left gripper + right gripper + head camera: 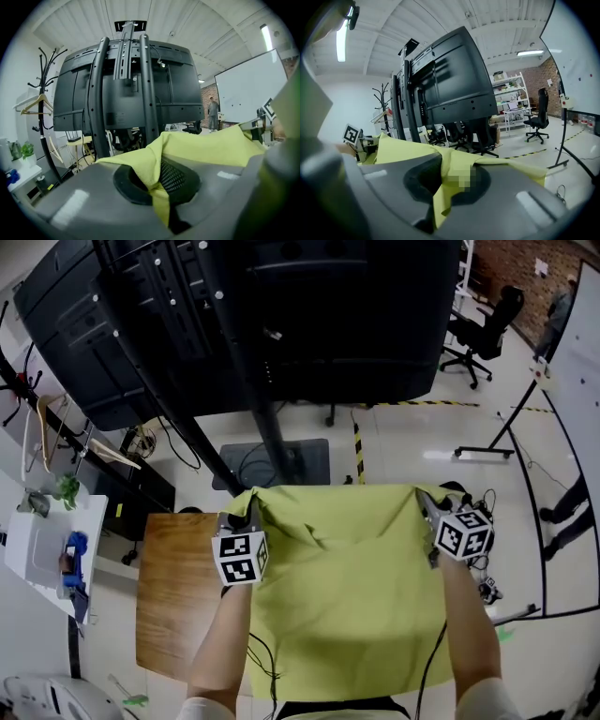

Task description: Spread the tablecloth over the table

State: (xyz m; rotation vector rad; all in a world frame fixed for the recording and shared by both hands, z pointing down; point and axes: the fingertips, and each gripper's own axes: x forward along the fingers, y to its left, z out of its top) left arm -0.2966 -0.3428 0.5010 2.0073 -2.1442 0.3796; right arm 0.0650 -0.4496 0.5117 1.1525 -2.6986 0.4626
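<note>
A yellow-green tablecloth [347,596] hangs stretched between my two grippers above a wooden table [173,601], covering most of its top. My left gripper [249,517] is shut on the cloth's far left corner [152,176]. My right gripper [424,505] is shut on the far right corner [445,187]. In the left gripper view the cloth [211,145] runs off to the right toward the other gripper. In the right gripper view the cloth [401,145] runs left. The table's left part shows bare; the rest is hidden under the cloth.
A big black screen on a wheeled stand [253,324] rises just beyond the table. A white side table [47,540] with small items stands at the left, with a coat rack [44,103] near it. Cables [483,582] lie on the floor at the right.
</note>
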